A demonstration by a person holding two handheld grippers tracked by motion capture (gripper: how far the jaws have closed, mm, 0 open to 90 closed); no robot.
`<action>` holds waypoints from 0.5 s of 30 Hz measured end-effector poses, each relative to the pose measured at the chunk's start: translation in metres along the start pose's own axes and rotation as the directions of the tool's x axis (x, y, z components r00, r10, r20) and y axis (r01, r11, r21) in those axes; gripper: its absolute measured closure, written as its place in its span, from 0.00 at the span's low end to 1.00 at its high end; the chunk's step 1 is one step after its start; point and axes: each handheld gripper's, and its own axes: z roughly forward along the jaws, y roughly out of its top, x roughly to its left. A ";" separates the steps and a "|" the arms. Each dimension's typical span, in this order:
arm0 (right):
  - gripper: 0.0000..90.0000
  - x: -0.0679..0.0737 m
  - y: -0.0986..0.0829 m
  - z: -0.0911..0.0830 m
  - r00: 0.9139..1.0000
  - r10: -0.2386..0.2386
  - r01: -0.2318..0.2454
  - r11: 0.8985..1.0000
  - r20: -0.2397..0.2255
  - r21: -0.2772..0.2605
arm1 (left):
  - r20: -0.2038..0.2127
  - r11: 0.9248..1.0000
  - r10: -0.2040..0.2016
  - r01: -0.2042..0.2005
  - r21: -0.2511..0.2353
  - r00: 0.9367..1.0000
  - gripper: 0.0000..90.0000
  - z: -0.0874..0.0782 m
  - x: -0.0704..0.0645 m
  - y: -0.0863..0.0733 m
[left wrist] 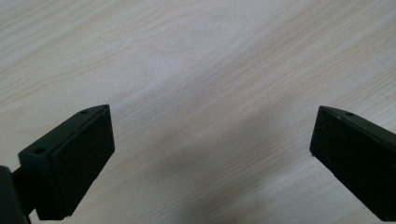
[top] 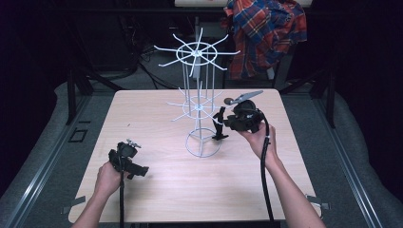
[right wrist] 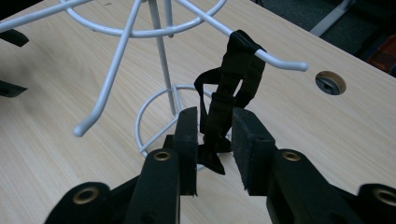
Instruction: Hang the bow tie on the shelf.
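Observation:
A white wire rack (top: 199, 95) with two tiers of hook arms stands mid-table. A black strap (top: 219, 124) hangs from a lower hook arm (right wrist: 280, 59), and its end dangles near the rack's base ring (right wrist: 154, 107). My right gripper (top: 224, 124) is level with the strap (right wrist: 229, 88), which hangs in the gap between the jaws; they stand a little apart and do not pinch it. My left gripper (top: 138, 170) rests low over the table's front left. In the left gripper view its jaws (left wrist: 212, 135) are wide apart over bare wood.
A plaid shirt (top: 266, 33) is draped over something behind the table. A round cable hole (right wrist: 330, 82) is set in the tabletop (top: 157, 118) beyond the strap. The rack's upper hook arms (top: 197, 50) spread wide above the lower tier.

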 end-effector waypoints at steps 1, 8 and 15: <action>0.75 0.000 0.000 -0.002 1.000 0.006 -0.006 1.000 -0.003 -0.002 | -0.001 1.000 0.002 -0.002 -0.002 1.000 0.00 0.000 0.000 0.000; 0.58 0.000 -0.003 -0.019 1.000 0.009 -0.009 1.000 -0.010 0.006 | -0.001 1.000 0.001 -0.001 -0.002 1.000 0.00 0.000 0.000 0.000; 0.38 -0.001 -0.012 -0.040 1.000 -0.005 0.005 1.000 -0.019 0.018 | -0.001 1.000 0.004 -0.004 -0.004 1.000 0.00 0.001 0.000 0.001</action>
